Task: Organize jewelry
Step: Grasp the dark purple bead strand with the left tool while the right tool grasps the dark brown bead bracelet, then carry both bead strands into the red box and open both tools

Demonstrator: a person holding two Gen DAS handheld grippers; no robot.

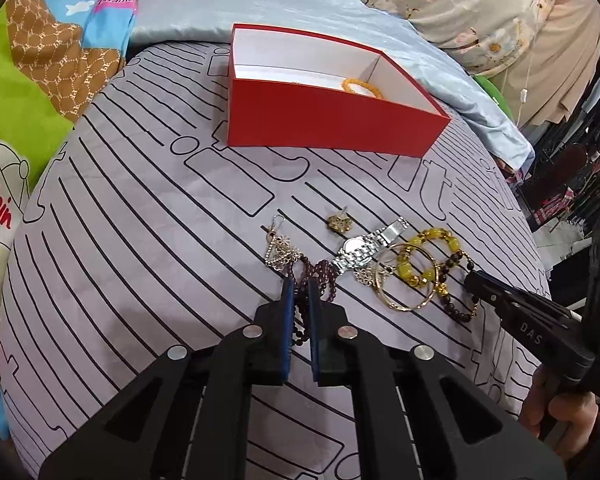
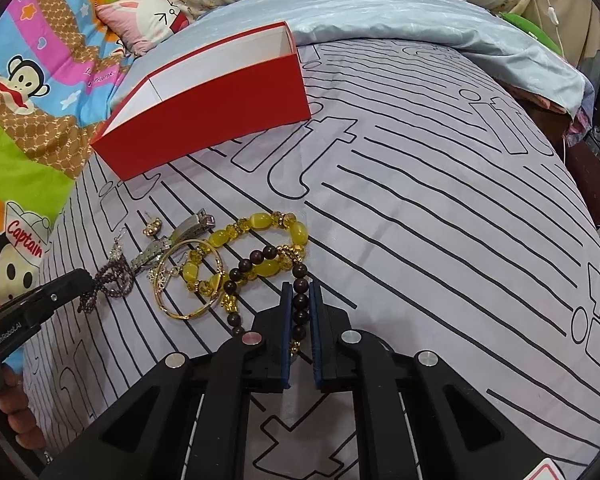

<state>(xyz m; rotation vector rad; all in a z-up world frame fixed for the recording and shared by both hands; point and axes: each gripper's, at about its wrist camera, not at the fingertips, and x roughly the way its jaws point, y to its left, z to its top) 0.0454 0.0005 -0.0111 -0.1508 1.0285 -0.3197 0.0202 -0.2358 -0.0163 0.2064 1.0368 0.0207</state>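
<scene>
Lying on a grey bedsheet [image 1: 140,220] with black line print, the jewelry forms one small pile in front of both grippers. From the left of the pile, in the left wrist view, comes first a silver earring [image 1: 279,250] with a hook, and just beside it a string of small dark purple beads [image 1: 320,272]. The left gripper [image 1: 299,292] has its two blue-padded fingers closed narrowly around this purple string, and the beads run down between the pads. Further right lies a small gold heart-shaped piece [image 1: 337,223], apart from the others. Next is a silver metal watch [image 1: 364,248], which touches the purple beads at one end. A thin gold bangle [image 1: 406,278] lies partly over a bracelet of big yellow beads [image 1: 428,252]. At the far right of the pile is a bracelet of round dark brown beads [image 2: 300,304] with some small gold beads on it. In the right wrist view the right gripper [image 2: 301,300] is closed on this brown bracelet, with several beads held in a line between the pads.

Behind the pile, well apart from it, stands an open red box [image 1: 332,124] with white inside walls. Inside it, near the right end, an orange beaded bracelet [image 1: 360,86] is partly visible over the front wall. A light blue blanket [image 1: 440,64] lies behind the box.
</scene>
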